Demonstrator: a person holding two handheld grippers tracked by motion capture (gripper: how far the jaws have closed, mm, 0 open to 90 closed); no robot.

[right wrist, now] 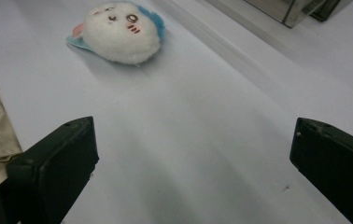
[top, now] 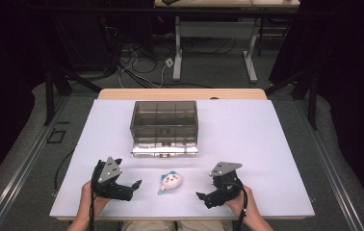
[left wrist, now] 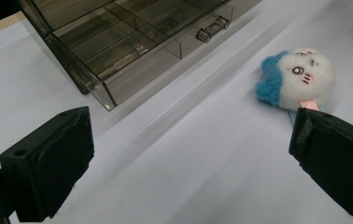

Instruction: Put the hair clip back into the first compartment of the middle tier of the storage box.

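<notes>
Lying on the white worktop [top: 247,134] near the middle of its near edge: one small plush toy [top: 171,182], white with a blue back, a printed face and a pink ear, resting on its side. No tongs touch it.

Left tongs [top: 131,188]: held in the person's left hand [top: 89,201] near the near-left corner, pointing across the worktop toward the toy. Jaws released and spread wide, nothing between them. In the left gripper view the toy [left wrist: 296,77] sits just beyond the right-hand jaw, apart from it.

Right tongs [top: 202,198]: held in the person's right hand [top: 240,202] along the near edge, right of the toy, pointing toward it. Jaws released, as wide as they go, bare worktop between them. In the right gripper view the toy [right wrist: 121,31] lies well ahead of the jaws, off to their left.

Storage box [top: 164,126]: smoky clear plastic, divided into compartments, standing toward the far edge at the middle of the worktop, well apart from the toy. A small handle [left wrist: 210,28] shows on its front; whether the compartments hold anything cannot be told.

Cables trail from both tongs over the near edge.
</notes>
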